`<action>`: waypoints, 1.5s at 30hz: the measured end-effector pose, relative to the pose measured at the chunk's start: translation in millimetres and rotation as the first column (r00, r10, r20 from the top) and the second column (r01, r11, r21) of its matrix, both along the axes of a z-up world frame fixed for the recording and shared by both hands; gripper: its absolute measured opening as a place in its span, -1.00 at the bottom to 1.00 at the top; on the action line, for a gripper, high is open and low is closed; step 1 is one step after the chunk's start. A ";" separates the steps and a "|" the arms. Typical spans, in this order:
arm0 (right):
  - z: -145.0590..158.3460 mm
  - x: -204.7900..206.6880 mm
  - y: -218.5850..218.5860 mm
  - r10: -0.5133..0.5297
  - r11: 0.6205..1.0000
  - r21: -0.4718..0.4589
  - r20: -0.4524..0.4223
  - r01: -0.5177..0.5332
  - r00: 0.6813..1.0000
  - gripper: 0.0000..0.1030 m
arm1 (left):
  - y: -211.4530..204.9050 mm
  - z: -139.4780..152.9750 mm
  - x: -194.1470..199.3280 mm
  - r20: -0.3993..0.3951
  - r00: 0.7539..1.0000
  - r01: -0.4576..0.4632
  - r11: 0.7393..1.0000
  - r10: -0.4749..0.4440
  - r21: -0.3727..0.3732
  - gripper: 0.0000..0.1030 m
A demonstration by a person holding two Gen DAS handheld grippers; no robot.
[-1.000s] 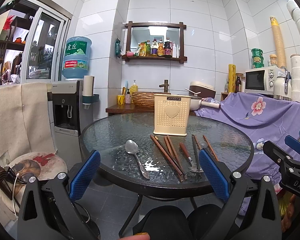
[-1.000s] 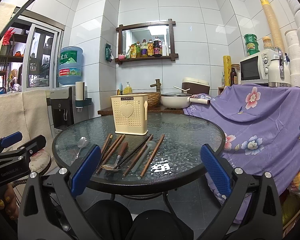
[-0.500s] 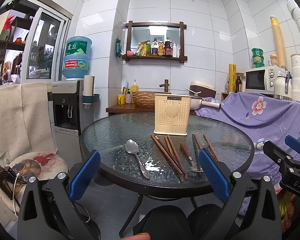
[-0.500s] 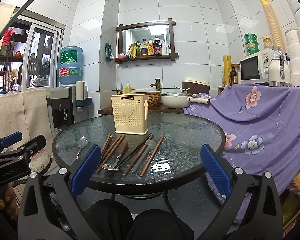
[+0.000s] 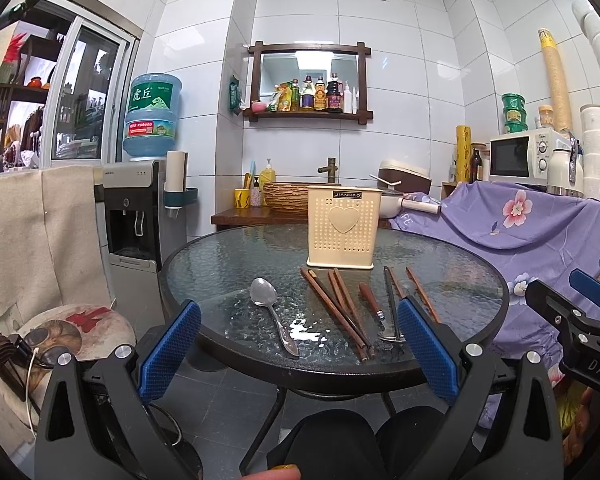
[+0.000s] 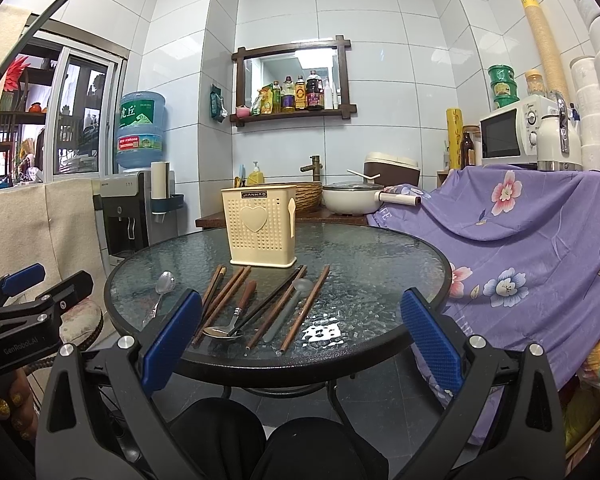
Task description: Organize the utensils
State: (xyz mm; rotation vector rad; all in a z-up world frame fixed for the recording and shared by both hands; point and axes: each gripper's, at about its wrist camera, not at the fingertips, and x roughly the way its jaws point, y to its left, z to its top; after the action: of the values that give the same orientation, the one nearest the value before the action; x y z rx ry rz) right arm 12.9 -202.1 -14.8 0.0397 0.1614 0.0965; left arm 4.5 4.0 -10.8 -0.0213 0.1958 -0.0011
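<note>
A cream perforated utensil holder stands upright on the round glass table. In front of it lie a metal spoon, several brown chopsticks, a wooden-handled spoon and a translucent grey spoon. My left gripper is open and empty, held short of the table's near edge. My right gripper is open and empty at the near edge too.
A water dispenser and a stool stand left of the table. A purple floral cloth covers furniture on the right. A counter with a basket and a pot is behind the table.
</note>
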 end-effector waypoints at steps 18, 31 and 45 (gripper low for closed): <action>-28.6 109.7 -19.2 0.008 0.997 0.080 -0.360 0.022 0.933 0.91 | 43.8 -28.7 92.8 -0.358 0.934 -0.021 1.000 0.021 0.003 0.88; -23.4 233.6 -29.7 0.040 0.994 0.105 -0.552 0.022 0.833 0.15 | 49.1 -20.3 158.5 -0.462 0.884 -0.030 0.993 0.079 0.112 0.88; -27.3 356.5 -0.1 -0.040 0.999 -0.027 -0.697 0.029 0.716 -0.46 | 47.3 -16.0 210.9 -0.523 0.849 -0.035 0.996 0.075 0.085 0.74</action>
State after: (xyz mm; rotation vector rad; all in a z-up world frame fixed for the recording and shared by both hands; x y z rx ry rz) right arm 369.4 -202.2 -42.1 0.0649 0.9315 0.0375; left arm 215.4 51.4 -26.8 0.0463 0.7491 0.0704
